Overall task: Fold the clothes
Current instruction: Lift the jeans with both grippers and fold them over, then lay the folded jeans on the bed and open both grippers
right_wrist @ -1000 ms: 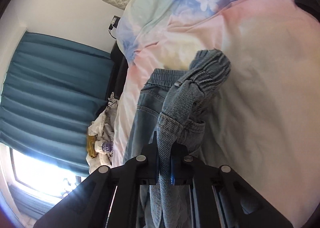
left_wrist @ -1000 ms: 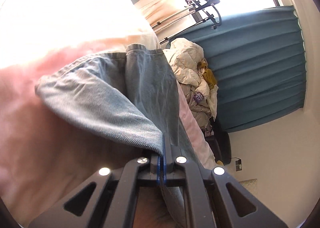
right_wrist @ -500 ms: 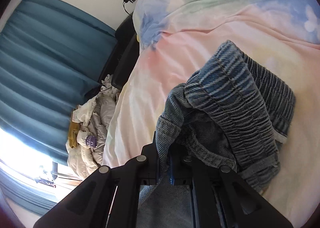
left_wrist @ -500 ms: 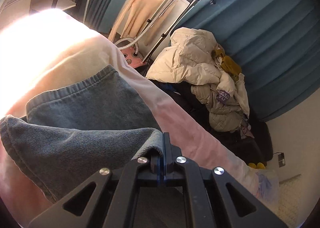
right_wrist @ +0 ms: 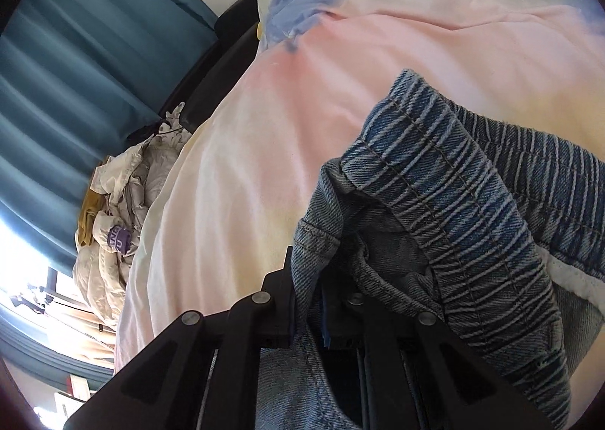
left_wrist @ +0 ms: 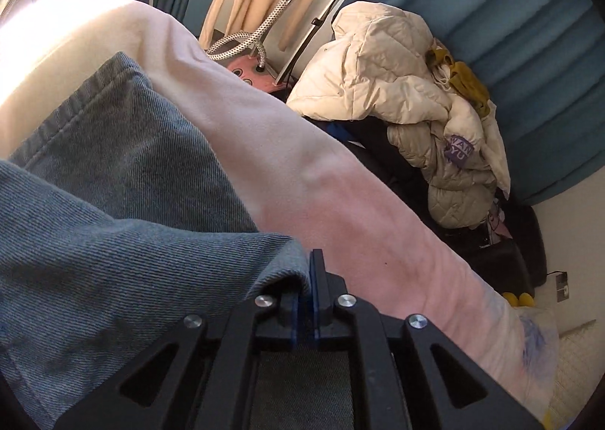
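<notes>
In the left wrist view, folded jeans [left_wrist: 113, 211] are lying on the pink bedspread [left_wrist: 340, 203], filling the left side. At bottom centre the left tongs [left_wrist: 307, 279] are gripping the denim's folded edge, though their jaws have just been easing apart slightly, with cloth between them. To the right, a cream puffer jacket [left_wrist: 397, 90] is slumping against a teal curtain [left_wrist: 510, 33].

In the right wrist view, the curtain and jacket are sitting at left, beside the bed. At centre the right tongs [right_wrist: 308, 301] are clamping a denim seam, their jaws likewise having just loosened a little. To the right, the elastic waistband [right_wrist: 453, 184] is bunching over the bedspread.
</notes>
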A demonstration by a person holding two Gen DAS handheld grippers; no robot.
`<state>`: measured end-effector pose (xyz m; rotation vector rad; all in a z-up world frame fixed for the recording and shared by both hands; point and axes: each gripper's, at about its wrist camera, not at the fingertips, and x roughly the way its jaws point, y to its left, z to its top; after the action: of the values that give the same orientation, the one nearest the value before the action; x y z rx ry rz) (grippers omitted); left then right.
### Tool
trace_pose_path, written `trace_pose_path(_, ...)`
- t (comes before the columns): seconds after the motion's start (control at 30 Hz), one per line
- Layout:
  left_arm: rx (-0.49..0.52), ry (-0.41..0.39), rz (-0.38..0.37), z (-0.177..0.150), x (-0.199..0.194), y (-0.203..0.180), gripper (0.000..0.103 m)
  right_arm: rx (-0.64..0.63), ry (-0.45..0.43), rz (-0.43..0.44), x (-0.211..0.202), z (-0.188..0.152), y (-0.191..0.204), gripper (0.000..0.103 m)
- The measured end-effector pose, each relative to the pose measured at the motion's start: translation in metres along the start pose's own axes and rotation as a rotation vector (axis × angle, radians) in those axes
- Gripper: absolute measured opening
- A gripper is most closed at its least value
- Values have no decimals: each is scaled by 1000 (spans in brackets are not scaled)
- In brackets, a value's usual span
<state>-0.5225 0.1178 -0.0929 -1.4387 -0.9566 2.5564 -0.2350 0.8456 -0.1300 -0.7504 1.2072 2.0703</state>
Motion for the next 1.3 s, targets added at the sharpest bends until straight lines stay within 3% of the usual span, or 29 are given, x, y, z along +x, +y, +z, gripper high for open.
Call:
trace_pose_path(0.1, -3, 15, -52, -8, -31, 7, 11, 5, 10, 47, -15, 0, -4, 17)
trace_pose_path(0.23, 9, 6, -170, -29, -85, 29, 25, -6, -18, 118, -51, -8, -10, 37)
trace_pose_path(0.4, -99, 23, -224, -55, -130, 88, 32, -30, -2, 146, -90, -24, -26, 45)
trace_pose_path(0.53, -228, 27, -263, -75, -143, 139, 41, -22, 11, 145, -120, -35, -45, 61)
trace_pose_path(0.67, -322, 56, -285, -89, -132, 167, 44, -14, 40, 136, -140, -45, -65, 64)
trace_pose_path(0.9, -414, 91, -371, -82, -84, 170, 45, 70, 89, 105, -132, -62, -106, 67)
trace_pose_path(1.03, -369, 73, -386, -69, -60, 156, 45, 149, 159, 200, -98, -63, -119, 67)
trace_pose_path(1.13, -323, 54, -362, -64, -48, 141, 45, 133, 115, 226, -81, -56, -113, 68)
trace_pose_path(1.2, -318, 36, -346, -63, -44, 135, 45, 132, 95, 221, -69, -53, -109, 70)
trace_pose_path(1.3, -274, 13, -272, -65, -46, 123, 32, 140, 63, 172, -63, -54, -102, 68)
